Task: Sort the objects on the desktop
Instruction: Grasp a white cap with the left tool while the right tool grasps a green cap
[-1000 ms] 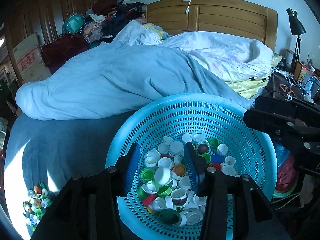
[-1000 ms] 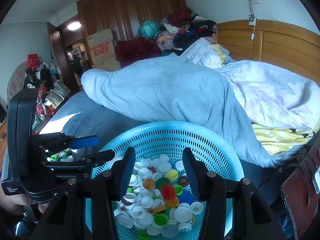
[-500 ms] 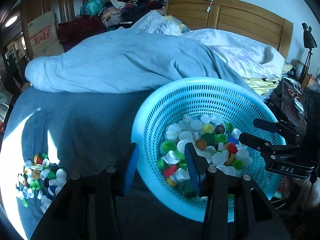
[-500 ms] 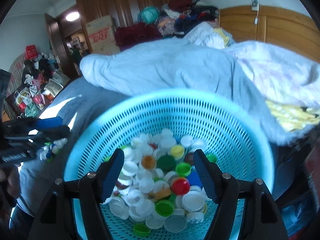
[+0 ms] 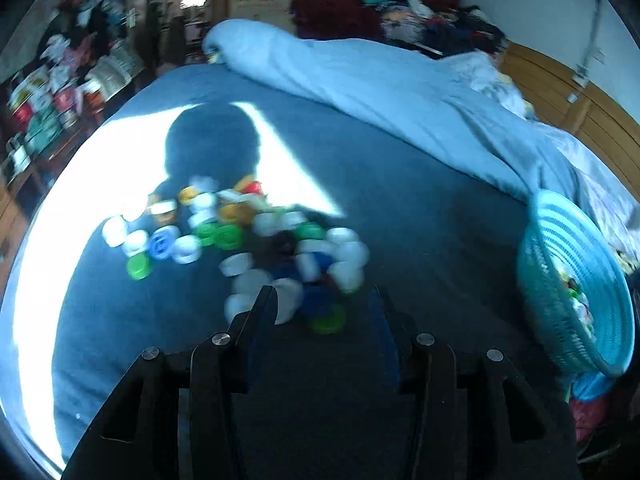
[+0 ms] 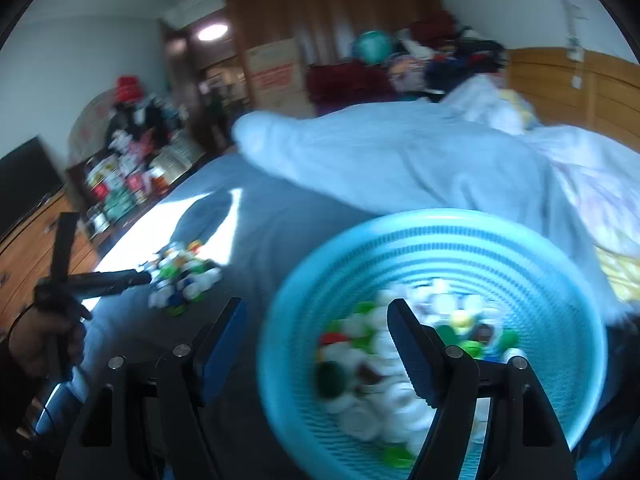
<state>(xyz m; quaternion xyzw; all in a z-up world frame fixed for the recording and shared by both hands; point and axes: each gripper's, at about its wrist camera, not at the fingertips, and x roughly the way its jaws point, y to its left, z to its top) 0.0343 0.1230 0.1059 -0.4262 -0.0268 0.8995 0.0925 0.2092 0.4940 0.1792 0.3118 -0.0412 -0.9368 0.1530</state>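
Round plastic bottle caps, mixed colours, heaped on dark blue bed sheet; perforated turquoise plastic basket holding more; rumpled pale duvet; wooden headboard; left gripper fingers apart, empty; right gripper fingers just spread wide, empty.

Left tongs gape empty over blurred bottle caps; basket sits right.

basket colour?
Light blue, perforated plastic basket; clearest in the right wrist view.

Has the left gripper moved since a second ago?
Yes. The left gripper swung leftward off the blue basket and now faces the loose caps on the bed.
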